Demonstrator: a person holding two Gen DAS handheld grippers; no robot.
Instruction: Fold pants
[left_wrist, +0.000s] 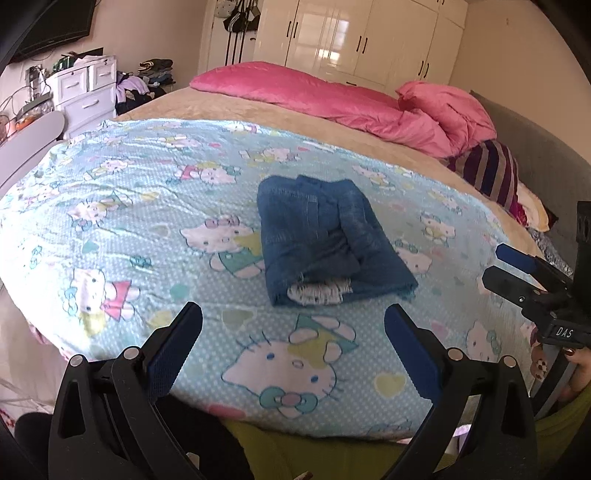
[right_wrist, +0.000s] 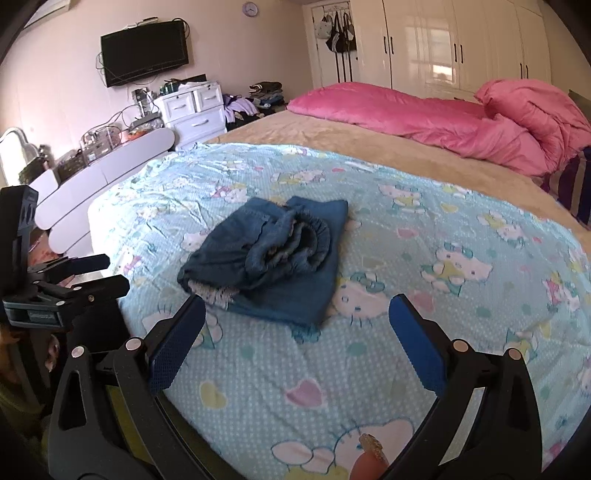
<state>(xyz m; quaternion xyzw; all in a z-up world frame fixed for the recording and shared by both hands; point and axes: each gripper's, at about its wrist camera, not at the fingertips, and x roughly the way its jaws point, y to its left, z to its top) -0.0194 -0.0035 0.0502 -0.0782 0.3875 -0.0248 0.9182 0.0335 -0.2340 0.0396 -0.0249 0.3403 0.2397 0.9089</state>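
The denim pants lay folded into a compact bundle mid-sheet on the cartoon-print bedsheet, apparently finished. The left gripper and right gripper hovered near, both spread and empty, clear of the fabric.

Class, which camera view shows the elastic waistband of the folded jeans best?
The right wrist view: the gathered waistband faces the camera atop the folded jeans. The left wrist view shows the jeans from another side, waistband not visible.
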